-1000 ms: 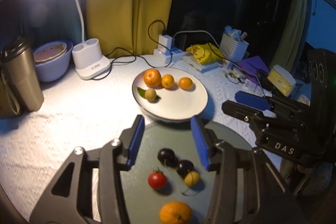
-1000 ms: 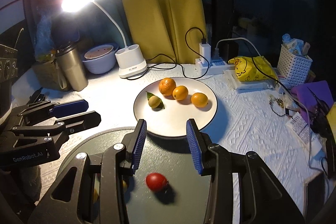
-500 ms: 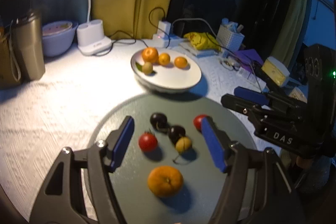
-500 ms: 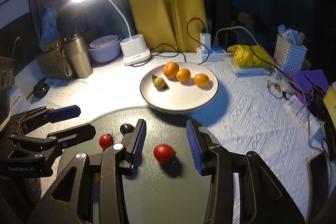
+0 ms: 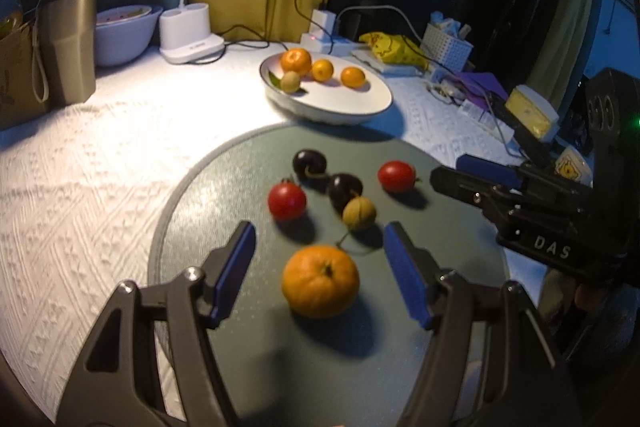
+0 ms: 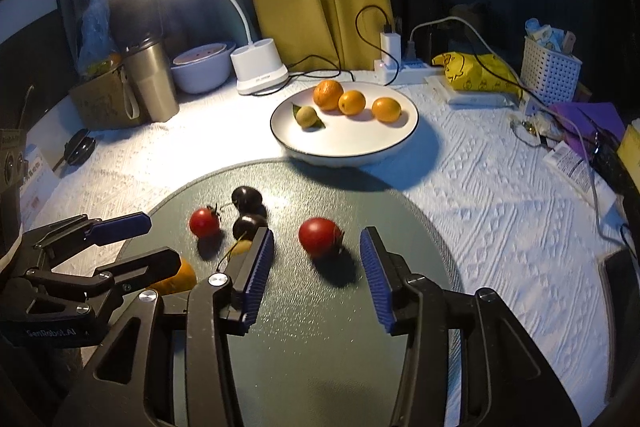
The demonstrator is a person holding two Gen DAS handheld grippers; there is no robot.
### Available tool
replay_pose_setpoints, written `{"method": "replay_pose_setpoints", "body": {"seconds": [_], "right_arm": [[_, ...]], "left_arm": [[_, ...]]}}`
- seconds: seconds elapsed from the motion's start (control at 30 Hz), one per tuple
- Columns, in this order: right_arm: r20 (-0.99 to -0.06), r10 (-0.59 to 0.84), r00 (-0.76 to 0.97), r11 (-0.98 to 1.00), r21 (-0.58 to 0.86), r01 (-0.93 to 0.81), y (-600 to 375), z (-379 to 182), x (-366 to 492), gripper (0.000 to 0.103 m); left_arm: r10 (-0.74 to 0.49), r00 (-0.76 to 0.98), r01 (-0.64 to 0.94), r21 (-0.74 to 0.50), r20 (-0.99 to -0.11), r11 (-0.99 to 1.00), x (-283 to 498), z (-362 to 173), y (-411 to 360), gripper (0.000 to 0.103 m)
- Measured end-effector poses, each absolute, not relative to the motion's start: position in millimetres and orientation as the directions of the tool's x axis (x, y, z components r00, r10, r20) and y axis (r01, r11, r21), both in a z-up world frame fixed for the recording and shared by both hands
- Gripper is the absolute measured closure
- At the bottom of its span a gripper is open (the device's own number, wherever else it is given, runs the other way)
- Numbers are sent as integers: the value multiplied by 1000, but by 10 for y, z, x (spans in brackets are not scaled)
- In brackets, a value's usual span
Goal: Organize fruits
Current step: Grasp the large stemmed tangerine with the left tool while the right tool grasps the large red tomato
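The left gripper [image 5: 320, 251] stands released, its pads flanking a tangerine [image 5: 320, 281] without contact. The right gripper [image 6: 317, 269] has its jaws opening; a red tomato [image 6: 320, 237] lies just ahead of them, untouched. Both fruits rest on a round grey mat [image 6: 320, 347]. Beyond it, a white plate [image 6: 360, 143] on a white textured cloth [image 6: 500, 187] holds citrus.

Mandarin [image 5: 320, 281], tomatoes [image 6: 320, 237] — loose on grey mat [image 5: 224, 179].
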State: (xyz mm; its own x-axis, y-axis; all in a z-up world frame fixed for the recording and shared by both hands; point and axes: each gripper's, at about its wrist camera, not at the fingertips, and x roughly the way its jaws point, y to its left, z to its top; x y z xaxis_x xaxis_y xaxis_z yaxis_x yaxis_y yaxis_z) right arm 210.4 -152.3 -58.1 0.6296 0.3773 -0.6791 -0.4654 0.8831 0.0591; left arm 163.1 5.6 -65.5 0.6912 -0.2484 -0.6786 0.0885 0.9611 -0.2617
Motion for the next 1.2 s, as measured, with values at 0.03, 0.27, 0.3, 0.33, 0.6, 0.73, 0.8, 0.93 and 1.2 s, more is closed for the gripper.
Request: {"method": "replay_pose_setpoints", "body": {"seconds": [0.03, 0.27, 0.3, 0.33, 0.6, 0.73, 0.8, 0.93, 1.2], "right_arm": [[-681, 378, 627, 883, 61, -466, -1519, -602, 2096, 55], [-697, 382, 607, 881, 76, -467, -1504, -725, 2092, 55], [-698, 382, 605, 882, 79, -465, -1505, -741, 2095, 55], [-700, 382, 603, 882, 82, -464, -1506, -755, 2102, 55], [-720, 377, 583, 888, 101, -450, -1543, -871, 2259, 55], [-729, 384, 567, 885, 116, -450, -1525, -930, 2366, 55], [-733, 388, 559, 883, 121, -453, -1508, -949, 2417, 55], [-738, 391, 549, 879, 124, -460, -1459, -968, 2511, 55], [-754, 383, 533, 874, 109, -474, -1376, -990, 2572, 55]], "left_arm": [[-248, 689, 88, -261, -681, 961, 1626, -673, 51, 35], [-231, 660, 80, -239, -715, 968, 1619, -838, -33, 35], [-224, 655, 80, -229, -721, 970, 1623, -860, -50, 35], [-220, 653, 80, -223, -725, 972, 1628, -871, -61, 35], [-187, 651, 92, -168, -736, 981, 1666, -915, -127, 36], [-189, 650, 112, -154, -736, 982, 1683, -913, -138, 57], [-194, 646, 121, -152, -738, 981, 1694, -908, -140, 58], [-195, 646, 120, -154, -738, 981, 1706, -897, -125, 58], [-183, 663, 92, -164, -726, 982, 1732, -844, 15, 59]]}}
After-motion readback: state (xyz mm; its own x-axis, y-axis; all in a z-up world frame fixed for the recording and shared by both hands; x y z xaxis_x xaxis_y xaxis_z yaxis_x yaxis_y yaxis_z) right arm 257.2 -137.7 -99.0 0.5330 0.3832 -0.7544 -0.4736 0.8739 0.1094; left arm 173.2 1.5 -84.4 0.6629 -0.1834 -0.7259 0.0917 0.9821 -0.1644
